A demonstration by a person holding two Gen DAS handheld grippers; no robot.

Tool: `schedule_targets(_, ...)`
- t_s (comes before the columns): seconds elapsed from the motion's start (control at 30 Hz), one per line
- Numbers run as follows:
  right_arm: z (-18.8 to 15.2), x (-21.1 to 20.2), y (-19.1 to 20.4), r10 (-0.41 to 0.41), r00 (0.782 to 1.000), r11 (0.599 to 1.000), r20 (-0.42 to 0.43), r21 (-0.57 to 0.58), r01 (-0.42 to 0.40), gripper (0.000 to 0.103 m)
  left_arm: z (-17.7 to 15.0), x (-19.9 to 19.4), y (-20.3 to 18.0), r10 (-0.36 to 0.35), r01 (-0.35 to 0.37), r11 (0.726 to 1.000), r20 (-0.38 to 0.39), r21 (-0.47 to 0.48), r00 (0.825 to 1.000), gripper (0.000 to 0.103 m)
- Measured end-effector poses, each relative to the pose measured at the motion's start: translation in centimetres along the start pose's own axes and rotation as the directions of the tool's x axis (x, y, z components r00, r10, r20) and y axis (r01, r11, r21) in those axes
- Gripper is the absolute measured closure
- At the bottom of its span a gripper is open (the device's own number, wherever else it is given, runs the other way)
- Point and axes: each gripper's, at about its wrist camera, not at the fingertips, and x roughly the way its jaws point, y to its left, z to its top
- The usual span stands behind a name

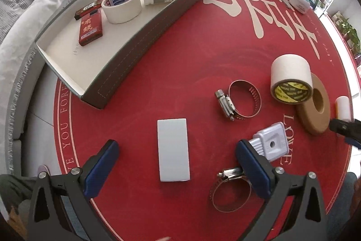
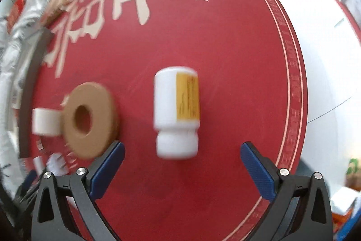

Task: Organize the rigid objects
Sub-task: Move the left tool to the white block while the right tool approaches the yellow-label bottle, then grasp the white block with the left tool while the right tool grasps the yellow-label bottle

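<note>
Bottle (image 2: 176,113) lying centre frame, long axis running up-frame, cap toward spread right gripper (image 2: 182,155); left gripper (image 1: 177,153) also spread.

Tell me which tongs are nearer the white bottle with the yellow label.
Right. The right tongs are open, with the white bottle with the yellow label lying just ahead of them. The left tongs are open over the white block, well away from it.

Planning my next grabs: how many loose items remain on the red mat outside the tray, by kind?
Hose clamps: 2
Tape rolls: 2, white and brown
White block: 1
White plug: 1
Yellow-labelled bottle: 1
Total: 7
</note>
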Motion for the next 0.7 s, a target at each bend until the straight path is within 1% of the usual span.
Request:
schedule_targets(0.03, 0.3, 0.2, 0.4, -0.019, 1.000, 1.000, 0.005, -0.022, 0.019, 0.000, -0.1, -0.1, 0.0, 0.000, 0.000, 1.000, 0.005, -0.001, 1.000, 0.000)
schedule_targets(0.17, 1.1, 0.3, 1.2, -0.009, 1.000, 0.997, 0.017, -0.078, 0.010, 0.000, -0.7, -0.3, 0.2, 0.002, -0.002, 1.000, 0.025, -0.016, 1.000, 0.000)
schedule_targets(0.23, 1.1, 0.3, 1.1, -0.008, 1.000, 0.997, 0.010, -0.076, 0.008, 0.000, -1.2, -0.3, 0.0, 0.007, -0.006, 1.000, 0.008, -0.029, 1.000, 0.000)
schedule_targets(0.33, 1.1, 0.2, 1.0, -0.007, 1.000, 0.998, 0.017, -0.070, 0.009, 0.000, -0.8, -0.1, 0.0, 0.016, -0.019, 0.997, -0.037, -0.071, 0.999, 0.000)
schedule_targets(0.43, 1.2, 0.2, 0.9, -0.010, 1.000, 0.997, 0.010, -0.073, 0.010, 0.000, -0.6, 0.0, -0.7, 0.020, -0.024, 0.996, -0.046, -0.084, 0.999, 0.000)
schedule_targets(0.57, 1.6, 0.2, 1.4, -0.018, 1.000, 0.996, -0.013, -0.085, 0.017, 0.000, -0.6, 0.0, -1.8, 0.014, -0.018, 0.997, -0.058, -0.075, 0.998, 0.001)
schedule_targets(0.6, 1.8, 0.1, 1.5, -0.016, 1.000, 0.996, -0.011, -0.092, 0.015, 0.004, -0.6, -0.1, -2.0, 0.012, -0.016, 0.997, -0.058, -0.069, 0.998, 0.005)
schedule_targets(0.63, 1.9, -0.2, 1.8, -0.014, 1.000, 0.995, -0.007, -0.102, 0.013, 0.012, -0.7, -0.4, -2.2, 0.007, -0.011, 0.998, -0.056, -0.058, 0.998, 0.009)
schedule_targets(0.67, 1.8, -0.7, 2.1, -0.009, 1.000, 0.993, 0.004, -0.118, 0.010, 0.019, -0.7, -0.7, -2.4, 0.004, -0.006, 0.999, -0.051, -0.049, 0.999, 0.018)
schedule_targets(0.7, 1.8, -1.1, 2.3, -0.007, 1.000, 0.992, 0.013, -0.128, 0.009, 0.040, -0.8, -1.0, -2.6, -0.001, -0.001, 0.999, -0.046, -0.036, 0.999, 0.029)
